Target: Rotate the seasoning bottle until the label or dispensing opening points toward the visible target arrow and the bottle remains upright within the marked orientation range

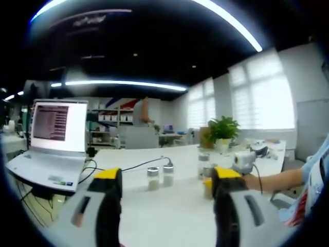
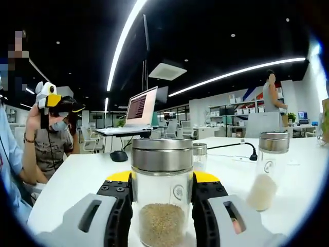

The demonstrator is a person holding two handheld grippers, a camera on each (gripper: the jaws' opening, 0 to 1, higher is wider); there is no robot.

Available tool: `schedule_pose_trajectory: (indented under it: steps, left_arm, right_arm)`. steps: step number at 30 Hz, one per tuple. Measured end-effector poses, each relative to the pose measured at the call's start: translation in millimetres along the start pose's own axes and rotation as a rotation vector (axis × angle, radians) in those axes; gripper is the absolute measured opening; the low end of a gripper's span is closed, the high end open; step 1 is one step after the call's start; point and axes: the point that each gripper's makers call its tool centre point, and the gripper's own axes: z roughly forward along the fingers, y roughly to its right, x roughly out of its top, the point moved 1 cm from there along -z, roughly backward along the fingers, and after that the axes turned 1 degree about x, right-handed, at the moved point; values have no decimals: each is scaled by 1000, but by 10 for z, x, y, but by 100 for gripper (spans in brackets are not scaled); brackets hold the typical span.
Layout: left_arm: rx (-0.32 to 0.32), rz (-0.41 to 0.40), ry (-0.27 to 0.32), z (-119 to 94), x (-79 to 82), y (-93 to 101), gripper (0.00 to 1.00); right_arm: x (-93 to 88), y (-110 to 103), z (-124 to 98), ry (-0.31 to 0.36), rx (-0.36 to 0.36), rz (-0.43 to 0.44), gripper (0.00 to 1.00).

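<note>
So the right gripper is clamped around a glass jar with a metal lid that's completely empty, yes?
Not quite. In the right gripper view, the right gripper does sit around the clear glass seasoning jar with the silver metal lid, but the jar is not empty: brownish granules fill its lower part. A second lidded glass jar nearby holds pale powder.

bright ceiling strips (image 1: 123,84), window glare, fisheye blur

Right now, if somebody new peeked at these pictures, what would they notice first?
Probably the glass seasoning bottle with a shiny metal lid and brown grains, standing upright between the right gripper's yellow-tipped jaws, close up in the right gripper view. In the left gripper view, the open left gripper looks across a white table toward a glowing laptop on the left.
</note>
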Motion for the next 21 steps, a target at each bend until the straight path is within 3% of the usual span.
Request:
schedule_pose_trajectory:
  steps: [12,16,18,21]
  left_arm:
    - [0,22,-12,30,-20,16,75]
    - [-4,12,-13,29,-27,11,75]
    - [-3,7,-12,25,-28,10,75]
    - [-18,-17,60,18,87,32,77]
  right_arm:
    - [-43,-4,-25,-66,1,-8,44]
    - [-46,13,-46,-91,-7,25,44]
    - [26,26,-97,-53,-8,57,44]
    - [90,45,-189,-34,9,99,50]
